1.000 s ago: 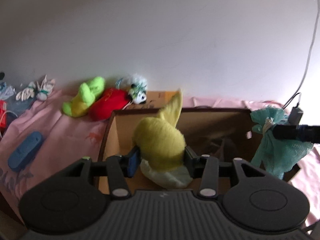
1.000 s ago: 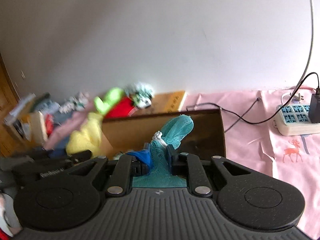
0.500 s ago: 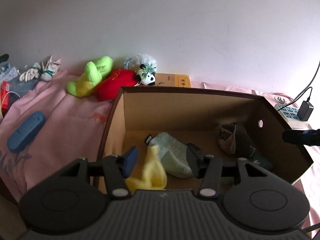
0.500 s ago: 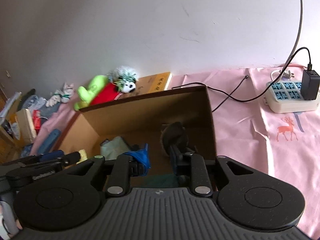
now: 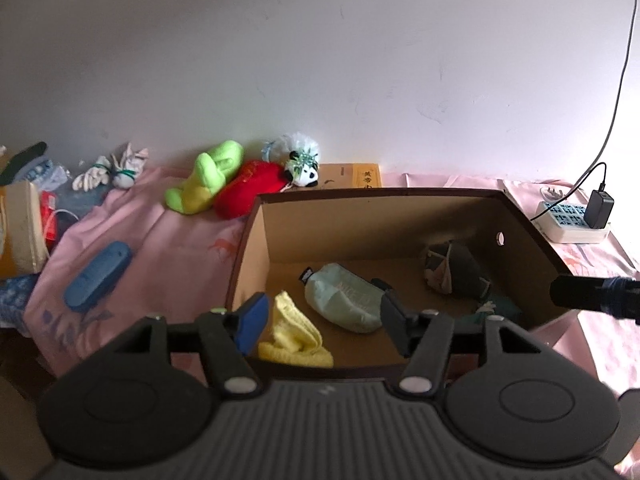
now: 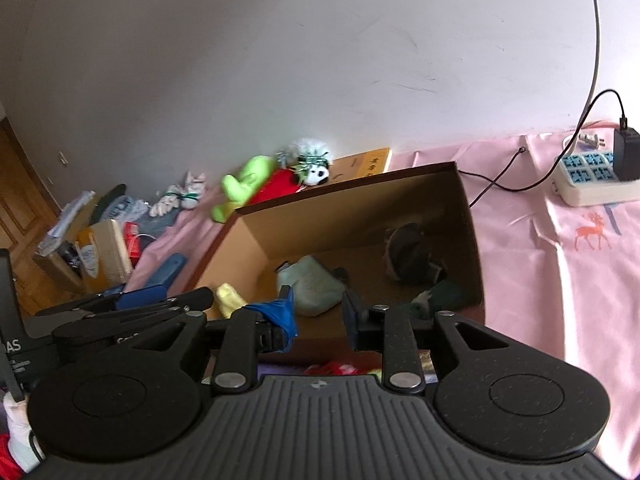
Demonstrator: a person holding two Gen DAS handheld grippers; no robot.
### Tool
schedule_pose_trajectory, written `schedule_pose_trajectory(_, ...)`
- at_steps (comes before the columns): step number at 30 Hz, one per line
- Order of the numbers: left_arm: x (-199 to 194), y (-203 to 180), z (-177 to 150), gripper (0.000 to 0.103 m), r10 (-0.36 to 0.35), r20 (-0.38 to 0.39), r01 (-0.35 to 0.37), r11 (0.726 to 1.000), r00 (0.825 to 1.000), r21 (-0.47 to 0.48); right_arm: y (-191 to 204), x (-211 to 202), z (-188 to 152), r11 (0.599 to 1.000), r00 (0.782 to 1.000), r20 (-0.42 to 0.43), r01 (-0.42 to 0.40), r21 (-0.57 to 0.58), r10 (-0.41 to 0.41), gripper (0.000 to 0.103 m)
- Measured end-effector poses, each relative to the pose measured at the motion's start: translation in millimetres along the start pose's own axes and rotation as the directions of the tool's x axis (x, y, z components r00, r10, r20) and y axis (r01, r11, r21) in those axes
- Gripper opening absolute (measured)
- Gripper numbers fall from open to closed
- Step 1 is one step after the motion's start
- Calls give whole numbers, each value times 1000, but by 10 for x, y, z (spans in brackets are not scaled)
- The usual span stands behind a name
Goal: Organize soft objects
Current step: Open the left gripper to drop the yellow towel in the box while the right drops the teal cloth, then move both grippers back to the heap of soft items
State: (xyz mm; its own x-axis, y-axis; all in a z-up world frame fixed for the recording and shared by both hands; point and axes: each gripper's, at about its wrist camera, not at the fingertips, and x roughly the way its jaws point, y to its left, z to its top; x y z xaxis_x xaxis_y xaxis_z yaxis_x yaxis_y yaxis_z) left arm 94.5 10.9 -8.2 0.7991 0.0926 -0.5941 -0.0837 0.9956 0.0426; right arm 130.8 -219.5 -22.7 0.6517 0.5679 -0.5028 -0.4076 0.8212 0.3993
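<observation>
An open cardboard box [image 5: 248, 240] [image 6: 468, 216] sits on the pink cloth. Inside lie a yellow knit piece [image 5: 294, 338] [image 6: 230, 298], a pale green sock [image 5: 344, 298] [image 6: 312, 286], a dark bundle [image 5: 452, 272] [image 6: 408, 256] and a teal mesh piece [image 6: 440, 294]. My left gripper [image 5: 320, 326] is open over the box's near wall, empty, above the yellow piece. My right gripper [image 6: 318, 314] is open and empty at the box's near edge. Against the wall lie a green plush [image 5: 206, 178] [image 6: 246, 184], a red plush [image 5: 250, 186] and a panda toy [image 5: 304, 170] [image 6: 316, 172].
A blue flat object [image 5: 98, 276] lies on the cloth left of the box. White gloves [image 5: 110, 168] and clutter sit at far left. A power strip [image 5: 572, 226] [image 6: 596, 178] with a black charger and cable is at right. A yellow book [image 5: 352, 176] leans behind the box.
Both grippers opened and dropped their loads into the box: the yellow piece from the left, the teal mesh from the right. Both then pulled back toward the box's near side.
</observation>
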Motion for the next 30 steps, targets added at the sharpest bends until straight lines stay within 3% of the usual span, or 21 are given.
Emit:
schedule_pose_trajectory(16, -651, -161, -362, 65, 75, 22, -76, 994, 997, 79, 275, -465, -517, 998, 997, 77, -26, -49, 30, 9)
schedule_pose_trajectory(30, -879, -181, -795, 66, 51, -52, -51, 999, 997, 1, 337, -613, -1041, 999, 993, 115, -9, -36, 13, 12)
